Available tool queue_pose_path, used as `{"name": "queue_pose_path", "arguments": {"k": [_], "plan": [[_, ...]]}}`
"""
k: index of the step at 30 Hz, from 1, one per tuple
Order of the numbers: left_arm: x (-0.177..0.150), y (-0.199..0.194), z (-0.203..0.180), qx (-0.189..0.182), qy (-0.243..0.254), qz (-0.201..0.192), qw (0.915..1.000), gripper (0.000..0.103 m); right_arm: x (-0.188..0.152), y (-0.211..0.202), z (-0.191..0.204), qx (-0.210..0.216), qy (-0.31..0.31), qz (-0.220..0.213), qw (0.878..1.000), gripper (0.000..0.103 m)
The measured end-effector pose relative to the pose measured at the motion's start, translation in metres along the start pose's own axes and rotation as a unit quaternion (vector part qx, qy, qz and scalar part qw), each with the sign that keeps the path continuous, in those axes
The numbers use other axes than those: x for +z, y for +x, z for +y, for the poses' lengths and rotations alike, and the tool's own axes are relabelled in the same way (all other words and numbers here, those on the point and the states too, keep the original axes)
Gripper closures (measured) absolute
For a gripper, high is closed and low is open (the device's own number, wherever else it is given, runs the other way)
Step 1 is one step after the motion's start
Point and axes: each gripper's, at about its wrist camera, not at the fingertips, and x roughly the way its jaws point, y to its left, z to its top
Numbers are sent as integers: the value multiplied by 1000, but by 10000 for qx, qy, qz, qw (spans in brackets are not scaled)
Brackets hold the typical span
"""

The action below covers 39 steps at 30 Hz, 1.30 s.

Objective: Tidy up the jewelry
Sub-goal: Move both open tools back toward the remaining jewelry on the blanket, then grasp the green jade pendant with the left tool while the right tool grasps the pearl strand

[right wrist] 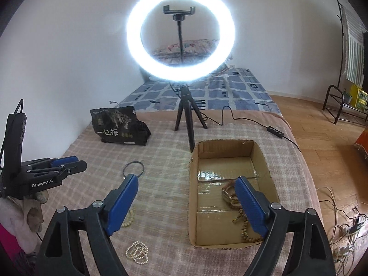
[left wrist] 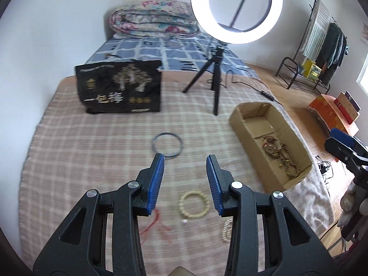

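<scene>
Jaws on both the left gripper and right gripper are wide, holding nothing; cream bracelet sits between left's, cardboard box under right's.

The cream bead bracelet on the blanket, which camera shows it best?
The left wrist view. There the cream bracelet lies whole and unhidden between the open left tongs. In the right wrist view only part of it shows, the rest hidden behind a finger of the right tongs.
</scene>
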Motion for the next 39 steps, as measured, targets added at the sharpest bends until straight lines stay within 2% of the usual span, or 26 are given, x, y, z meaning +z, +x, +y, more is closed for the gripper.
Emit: {"name": "queue_pose_path", "arguments": {"k": [2,8,13,18,21,29,36,39], "plan": [[-5,-5,18,130,-54,-17,9999,65,-5,3,11,38,-78,24,10000,3],[-23,-8,56,366,-292,162,9988,64,-31,20,36,301,-324,563,9974,2],[-40,9,78,247,-596,586,9962,64,-56,31,46,344,-387,916,9944,2],[-59,21,84,101,-495,903,9946,64,-75,41,50,575,-301,1171,9910,2],[-75,26,88,69,-309,1031,9942,64,-90,49,58,665,-447,1367,9874,4],[-115,47,97,-120,-260,1568,9872,64,-126,73,80,859,-871,1825,9756,9],[-127,56,90,-144,-69,1737,9847,64,-139,93,86,832,-990,2111,9689,9],[-128,59,91,-107,-30,1762,9843,64,-145,101,87,844,-994,2222,9662,15]]}}
